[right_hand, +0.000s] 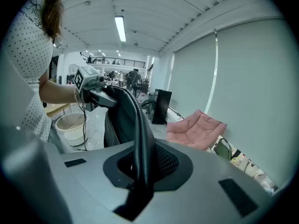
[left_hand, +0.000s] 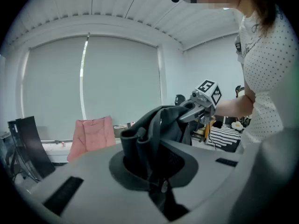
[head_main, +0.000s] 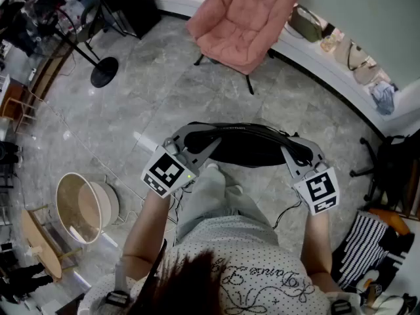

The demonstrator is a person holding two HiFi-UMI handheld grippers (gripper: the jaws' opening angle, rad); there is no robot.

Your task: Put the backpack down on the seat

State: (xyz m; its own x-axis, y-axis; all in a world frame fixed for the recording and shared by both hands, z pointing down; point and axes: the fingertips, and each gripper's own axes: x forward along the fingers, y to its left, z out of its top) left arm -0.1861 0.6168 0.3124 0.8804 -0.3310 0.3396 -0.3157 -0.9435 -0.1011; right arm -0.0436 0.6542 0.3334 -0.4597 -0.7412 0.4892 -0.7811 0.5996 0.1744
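A black backpack [head_main: 246, 144] hangs in the air in front of the person, stretched between both grippers above the grey stone floor. My left gripper [head_main: 190, 136] is shut on a bunched fold of its fabric [left_hand: 149, 143]. My right gripper [head_main: 296, 151] is shut on a black strap [right_hand: 138, 139] at the other end. The seat, a pink padded chair [head_main: 246, 21], stands empty some way ahead; it also shows in the left gripper view as the pink chair [left_hand: 91, 136] and in the right gripper view as the pink chair [right_hand: 196, 129]. Neither gripper is near it.
A round beige tub [head_main: 82, 205] sits on the floor at the left, beside a wooden stool [head_main: 42, 241]. A black lamp base [head_main: 105, 71] stands at far left. A white ledge [head_main: 308, 48] with bags runs behind the chair. A black office chair [head_main: 394, 169] is at right.
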